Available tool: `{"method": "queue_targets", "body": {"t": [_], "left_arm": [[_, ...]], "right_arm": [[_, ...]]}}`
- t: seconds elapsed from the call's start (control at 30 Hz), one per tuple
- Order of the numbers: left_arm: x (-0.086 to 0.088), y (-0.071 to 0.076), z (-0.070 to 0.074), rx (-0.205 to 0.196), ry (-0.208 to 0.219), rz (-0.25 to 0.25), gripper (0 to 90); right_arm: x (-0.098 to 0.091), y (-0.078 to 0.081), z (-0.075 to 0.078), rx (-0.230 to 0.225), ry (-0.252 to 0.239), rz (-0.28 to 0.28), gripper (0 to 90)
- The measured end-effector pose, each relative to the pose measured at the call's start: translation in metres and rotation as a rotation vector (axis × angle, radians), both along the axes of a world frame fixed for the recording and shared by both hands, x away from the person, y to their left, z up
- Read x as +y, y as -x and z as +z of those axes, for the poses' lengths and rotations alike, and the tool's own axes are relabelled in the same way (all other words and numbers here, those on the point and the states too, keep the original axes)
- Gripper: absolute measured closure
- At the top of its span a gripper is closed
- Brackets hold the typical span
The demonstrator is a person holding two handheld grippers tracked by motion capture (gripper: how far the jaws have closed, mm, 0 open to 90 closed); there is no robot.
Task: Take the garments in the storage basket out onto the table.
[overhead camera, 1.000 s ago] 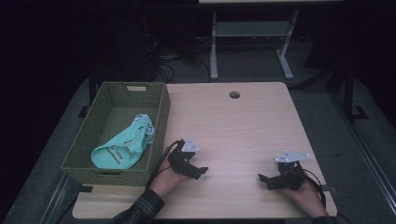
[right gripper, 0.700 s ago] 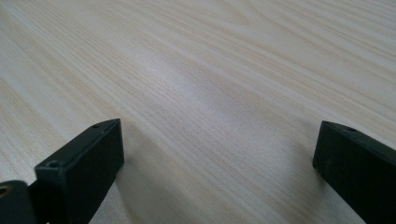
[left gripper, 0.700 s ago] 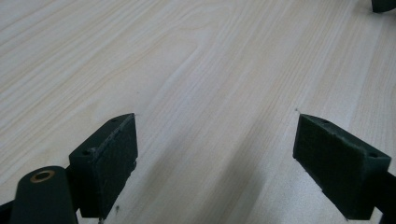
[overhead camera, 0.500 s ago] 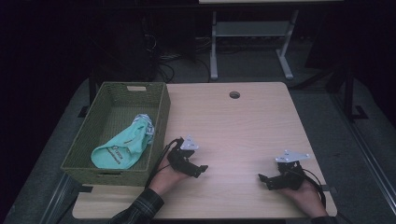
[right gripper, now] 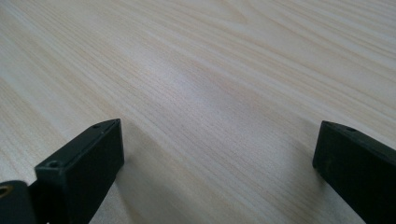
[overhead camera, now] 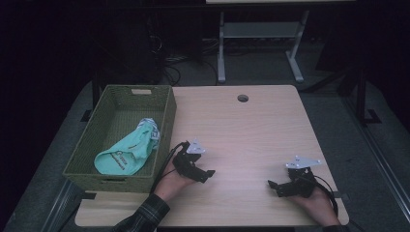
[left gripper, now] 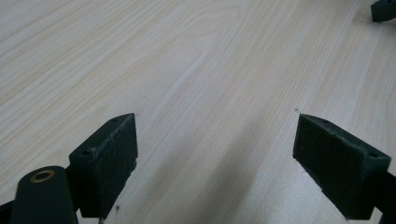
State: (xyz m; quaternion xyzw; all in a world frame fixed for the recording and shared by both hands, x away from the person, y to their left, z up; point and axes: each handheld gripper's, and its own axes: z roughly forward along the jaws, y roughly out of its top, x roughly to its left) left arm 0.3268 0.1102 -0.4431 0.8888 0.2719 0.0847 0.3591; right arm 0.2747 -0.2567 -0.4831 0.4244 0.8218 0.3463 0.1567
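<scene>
My left gripper (overhead camera: 205,174) rests low on the light wooden table (overhead camera: 241,135), just right of the basket, jaws wide apart with bare wood between them (left gripper: 215,149). My right gripper (overhead camera: 274,186) lies near the table's front right, pointing left, also open over bare wood (right gripper: 219,158). A green woven basket (overhead camera: 164,121) stands at the table's left edge. In it lies a crumpled turquoise cloth (overhead camera: 126,153) with a paler patterned piece at its far end.
A round cable hole (overhead camera: 242,98) sits near the table's far edge. Beyond the table stand a metal desk frame (overhead camera: 261,43) and cables on the dark floor. The tip of the other gripper (left gripper: 384,9) shows at the top right of the left gripper view.
</scene>
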Motion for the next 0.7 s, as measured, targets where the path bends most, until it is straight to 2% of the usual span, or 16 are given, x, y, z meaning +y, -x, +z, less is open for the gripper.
{"method": "queue_targets", "body": {"t": [0.2,0.47,0.57,0.7], "left_arm": [[0.0,0.001,0.004,-0.001,0.013,0.01,13.3],[0.001,0.003,0.007,-0.006,0.019,0.011,13.3],[0.0,0.002,0.008,-0.005,0.004,0.001,13.3],[0.0,0.002,0.011,0.001,0.015,0.003,13.3]], "right_arm": [[0.0,0.0,0.0,0.0,-0.002,0.0,1.4],[0.0,0.0,0.0,0.0,0.0,-0.001,1.4],[0.0,0.0,0.0,0.0,0.0,0.0,1.4],[0.0,0.0,0.0,0.0,0.0,-0.001,1.4]]}}
